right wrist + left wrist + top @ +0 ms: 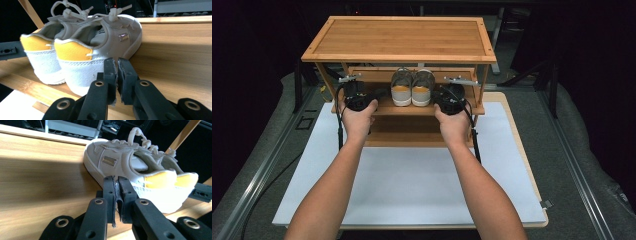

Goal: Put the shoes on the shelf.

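A pair of shoes (412, 87) with yellow heel patches stands side by side on the middle shelf (382, 106) of a wooden rack (399, 39), heels toward the person and close to the shelf's front edge. The rack sits on a white mat on the counter (517, 130). The left hand-held gripper (356, 100) is just left of the pair and the right hand-held gripper (451, 103) just right of it, both at shelf height. In each gripper view the jaws stand narrow, only a slit between the pads, with nothing held; the shoes lie just beyond the tips, apart from them. The likely risk is a nudge: with jaws this narrow, neither could take a heel or collar, and pushing in would shove a shoe deeper, twist it against its mate, or tip it off the front edge. The top board hangs low over the shelf, so a careless lift could knock a gripper against it. The loose laces (140, 135) could also snag a jaw.
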`<state>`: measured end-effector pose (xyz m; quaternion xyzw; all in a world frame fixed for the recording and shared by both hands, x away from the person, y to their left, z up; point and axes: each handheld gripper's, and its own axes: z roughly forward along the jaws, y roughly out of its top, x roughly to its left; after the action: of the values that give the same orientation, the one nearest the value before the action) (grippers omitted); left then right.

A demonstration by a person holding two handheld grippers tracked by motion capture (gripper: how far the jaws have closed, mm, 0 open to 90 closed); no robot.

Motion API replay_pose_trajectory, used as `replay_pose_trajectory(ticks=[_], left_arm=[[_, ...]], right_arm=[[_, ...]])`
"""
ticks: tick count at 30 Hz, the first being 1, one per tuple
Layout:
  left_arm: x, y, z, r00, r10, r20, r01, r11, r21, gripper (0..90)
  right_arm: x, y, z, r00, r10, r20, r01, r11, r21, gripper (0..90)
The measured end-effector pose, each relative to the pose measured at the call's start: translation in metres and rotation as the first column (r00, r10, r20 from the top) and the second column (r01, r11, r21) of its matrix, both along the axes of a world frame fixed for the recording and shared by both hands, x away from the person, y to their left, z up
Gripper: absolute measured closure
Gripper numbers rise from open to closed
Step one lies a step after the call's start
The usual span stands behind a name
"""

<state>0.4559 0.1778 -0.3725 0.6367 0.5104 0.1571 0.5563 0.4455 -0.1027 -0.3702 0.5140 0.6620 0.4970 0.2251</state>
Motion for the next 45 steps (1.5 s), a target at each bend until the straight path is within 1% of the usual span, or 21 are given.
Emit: replay_pose_trajectory(ticks=[2, 5, 7, 8, 9, 10, 15, 16, 17, 21, 23, 29, 31, 33, 35, 37, 38, 40, 42, 44, 45], left_arm=[[-0.004, 0.004, 0.002, 1.0000, -0.003, 0.002, 0.003, 1.0000, 0.002, 82.7], [-0.010, 0.007, 0.005, 0.9999, -0.004, 0.011, 0.004, 1.0000, -0.008, 80.2], [-0.015, 0.008, 0.008, 0.9998, -0.013, 0.016, 0.013, 0.9999, 0.004, 78.1], [-0.017, 0.007, 0.009, 0.9997, -0.017, 0.019, 0.017, 0.9998, 0.009, 76.8], [-0.019, 0.007, 0.011, 0.9996, -0.023, 0.018, 0.023, 0.9996, 0.017, 75.1], [-0.021, 0.007, 0.012, 0.9995, -0.025, 0.021, 0.025, 0.9995, 0.021, 73.3], [-0.034, 0.014, 0.017, 0.9982, -0.055, 0.024, 0.054, 0.9980, 0.033, 64.4], [-0.036, 0.015, 0.018, 0.9980, -0.058, 0.025, 0.057, 0.9976, 0.040, 63.7], [-0.039, 0.017, 0.019, 0.9977, -0.061, 0.029, 0.060, 0.9972, 0.045, 63.1], [-0.047, 0.021, 0.021, 0.9966, -0.074, 0.036, 0.071, 0.9954, 0.064, 61.3], [-0.051, 0.022, 0.020, 0.9956, -0.086, 0.037, 0.083, 0.9944, 0.066, 60.9], [-0.062, 0.023, 0.020, 0.9896, -0.138, 0.041, 0.134, 0.9868, 0.091, 56.9], [-0.067, 0.025, 0.019, 0.9876, -0.151, 0.045, 0.146, 0.9845, 0.098, 55.8], [-0.072, 0.027, 0.017, 0.9864, -0.156, 0.050, 0.151, 0.9834, 0.101, 55.0], [-0.079, 0.030, 0.013, 0.9845, -0.166, 0.057, 0.159, 0.9813, 0.108, 54.2], [-0.086, 0.033, 0.008, 0.9833, -0.173, 0.058, 0.165, 0.9794, 0.117, 53.3], [-0.089, 0.034, 0.004, 0.9825, -0.177, 0.059, 0.169, 0.9782, 0.121, 52.9], [-0.096, 0.039, -0.004, 0.9831, -0.176, 0.052, 0.168, 0.9775, 0.127, 52.8], [-0.104, 0.042, -0.015, 0.9835, -0.174, 0.052, 0.165, 0.9769, 0.136, 52.8], [-0.110, 0.045, -0.024, 0.9834, -0.176, 0.044, 0.168, 0.9743, 0.150, 52.8], [-0.112, 0.047, -0.027, 0.9838, -0.174, 0.045, 0.165, 0.9748, 0.150, 52.8]], right_arm=[[-0.003, -0.001, 0.001, 1.0000, -0.007, 0.007, 0.007, 1.000, 0.004, 82.1], [-0.008, -0.005, 0.003, 1.0000, -0.003, -0.006, 0.004, 1.000, 0.027, 78.2], [-0.011, -0.006, 0.004, 0.9999, -0.014, -0.005, 0.014, 0.999, 0.033, 76.6], [-0.012, -0.009, 0.005, 0.9997, 0.024, -0.010, -0.024, 0.999, 0.046, 75.7], [-0.014, -0.008, 0.005, 0.9999, -0.011, -0.002, 0.011, 0.999, 0.036, 74.6], [-0.015, -0.009, 0.005, 0.9999, -0.010, 0.000, 0.010, 0.999, 0.039, 73.0], [-0.025, -0.013, 0.008, 0.9998, 0.019, 0.002, -0.019, 0.999, 0.043, 66.7], [-0.027, -0.014, 0.009, 0.9995, 0.031, -0.004, -0.030, 0.999, 0.036, 65.7], [-0.029, -0.014, 0.009, 0.9996, 0.026, 0.009, -0.026, 0.999, 0.033, 64.8], [-0.039, -0.015, 0.012, 0.9984, 0.053, 0.019, -0.054, 0.998, 0.028, 60.9], [-0.044, -0.017, 0.012, 0.9977, 0.066, 0.010, -0.067, 0.997, 0.028, 59.3], [-0.054, -0.021, 0.009, 0.9971, 0.075, 0.008, -0.075, 0.997, 0.022, 56.5], [-0.058, -0.023, 0.008, 0.9958, 0.091, -0.002, -0.091, 0.996, 0.005, 55.4], [-0.066, -0.025, 0.007, 0.9961, 0.087, 0.016, -0.087, 0.996, -0.010, 55.3], [-0.072, -0.027, 0.003, 0.9941, 0.108, 0.011, -0.108, 0.994, 0.000, 54.6], [-0.079, -0.029, 0.000, 0.9935, 0.113, 0.011, -0.113, 0.993, -0.033, 54.1], [-0.083, -0.031, -0.003, 0.9930, 0.117, 0.019, -0.116, 0.993, -0.039, 54.0], [-0.091, -0.034, -0.010, 0.9932, 0.116, 0.010, -0.115, 0.992, -0.060, 53.9], [-0.099, -0.038, -0.018, 0.9928, 0.119, -0.004, -0.119, 0.991, -0.061, 53.8], [-0.106, -0.042, -0.024, 0.9933, 0.116, -0.001, -0.116, 0.991, -0.065, 53.8], [-0.112, -0.044, -0.027, 0.9944, 0.105, -0.002, -0.105, 0.990, -0.089, 53.9]])
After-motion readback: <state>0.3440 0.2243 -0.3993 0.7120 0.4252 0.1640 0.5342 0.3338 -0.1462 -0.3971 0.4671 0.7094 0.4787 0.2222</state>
